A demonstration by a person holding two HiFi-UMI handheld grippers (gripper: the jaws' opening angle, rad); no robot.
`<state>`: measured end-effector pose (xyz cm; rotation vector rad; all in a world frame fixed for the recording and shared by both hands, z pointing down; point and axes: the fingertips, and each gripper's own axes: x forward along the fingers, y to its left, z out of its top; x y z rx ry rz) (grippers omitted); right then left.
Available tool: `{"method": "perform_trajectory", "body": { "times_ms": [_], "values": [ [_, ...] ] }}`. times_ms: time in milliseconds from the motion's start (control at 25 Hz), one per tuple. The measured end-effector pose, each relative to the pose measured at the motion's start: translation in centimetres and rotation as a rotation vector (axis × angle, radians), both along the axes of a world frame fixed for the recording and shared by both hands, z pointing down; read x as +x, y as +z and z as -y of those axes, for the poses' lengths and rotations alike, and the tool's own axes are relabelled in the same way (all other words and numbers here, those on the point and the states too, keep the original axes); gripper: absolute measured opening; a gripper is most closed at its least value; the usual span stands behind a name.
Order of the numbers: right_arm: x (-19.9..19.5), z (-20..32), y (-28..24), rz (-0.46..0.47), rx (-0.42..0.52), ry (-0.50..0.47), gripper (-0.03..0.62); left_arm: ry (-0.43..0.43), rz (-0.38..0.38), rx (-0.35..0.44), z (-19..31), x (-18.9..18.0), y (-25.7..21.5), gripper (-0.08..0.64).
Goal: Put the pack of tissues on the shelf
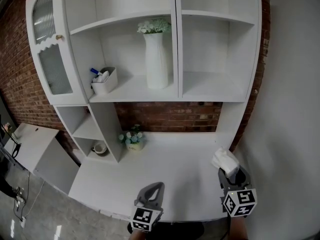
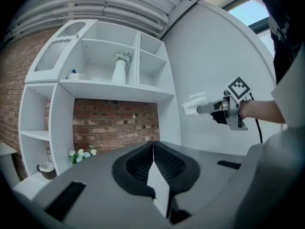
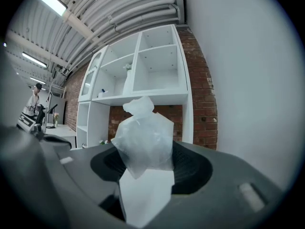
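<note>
My right gripper (image 1: 229,172) is shut on the pack of tissues (image 1: 224,160), a white pack in clear wrap, above the right end of the white counter (image 1: 165,169). In the right gripper view the pack of tissues (image 3: 145,140) stands between the jaws and hides part of the white shelf unit (image 3: 143,75) ahead. From the left gripper view the pack of tissues (image 2: 194,104) and the right gripper (image 2: 202,109) hang in the air beside the white side wall. My left gripper (image 1: 152,190) is shut with nothing in it, low at the counter's front edge.
The shelf unit (image 1: 210,84) has an empty lower-right compartment and an empty one above. A tall white vase with flowers (image 1: 156,59) and a small white box (image 1: 104,80) stand in the middle compartment. A small flower pot (image 1: 133,139) sits on the counter, a cup (image 1: 99,147) in the left cubby.
</note>
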<state>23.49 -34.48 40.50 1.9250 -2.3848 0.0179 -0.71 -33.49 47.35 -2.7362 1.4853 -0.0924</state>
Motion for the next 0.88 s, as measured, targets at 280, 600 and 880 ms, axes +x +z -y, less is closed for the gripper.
{"method": "perform_trajectory", "body": {
  "times_ms": [280, 600, 880],
  "values": [
    [-0.5, 2.5, -4.9, -0.024, 0.067, -0.012, 0.245, -0.015, 0.001, -0.012, 0.7, -0.9, 0.5, 0.012],
    [-1.0, 4.2, -9.1, -0.046, 0.123, -0.023, 0.245, -0.014, 0.011, 0.0, 1.2, -1.6, 0.3, 0.012],
    [-1.0, 5.3, -11.9, -0.006, 0.155, -0.008, 0.246, -0.003, -0.001, 0.007, 1.6, -1.5, -0.2, 0.012]
  ]
}}
